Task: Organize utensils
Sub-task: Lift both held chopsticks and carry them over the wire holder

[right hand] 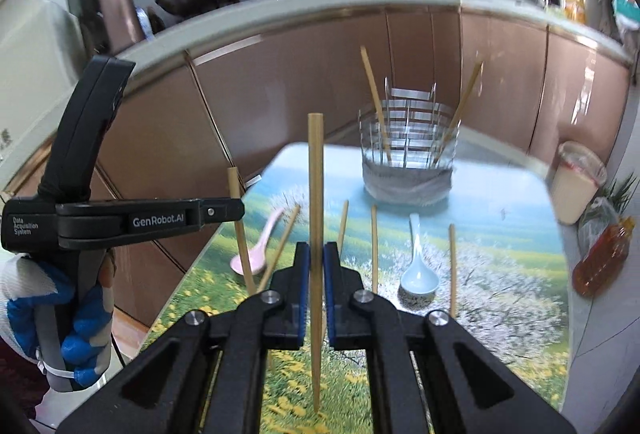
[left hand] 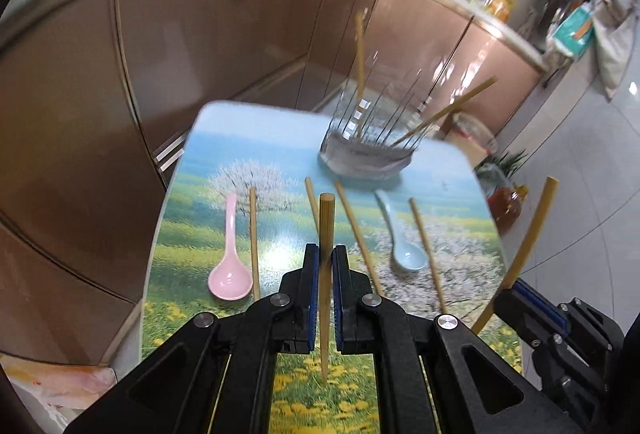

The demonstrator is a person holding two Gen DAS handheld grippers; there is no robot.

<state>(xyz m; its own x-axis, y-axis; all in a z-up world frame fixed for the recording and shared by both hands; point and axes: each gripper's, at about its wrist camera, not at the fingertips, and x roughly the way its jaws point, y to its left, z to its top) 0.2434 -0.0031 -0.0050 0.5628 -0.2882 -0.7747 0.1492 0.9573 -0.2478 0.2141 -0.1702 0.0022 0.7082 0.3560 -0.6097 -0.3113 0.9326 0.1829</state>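
Both my grippers' jaws pinch a chopstick (left hand: 326,254) (right hand: 315,234) each — a loose grip could miss the holder (right hand: 408,154).

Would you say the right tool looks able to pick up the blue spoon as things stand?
Probably not yet: the right tool is shut on a chopstick. The blue spoon lies uncovered on the table, a loose chopstick either side.

"What are the two grippers doing?"

"The left gripper (left hand: 327,266) is pinched on a chopstick (left hand: 326,234). The right gripper (right hand: 316,266) is pinched on another chopstick (right hand: 315,194). Both sticks stand up."

"Who holds them?"

"A person. I see a gloved hand (right hand: 68,314) on the left gripper's handle."
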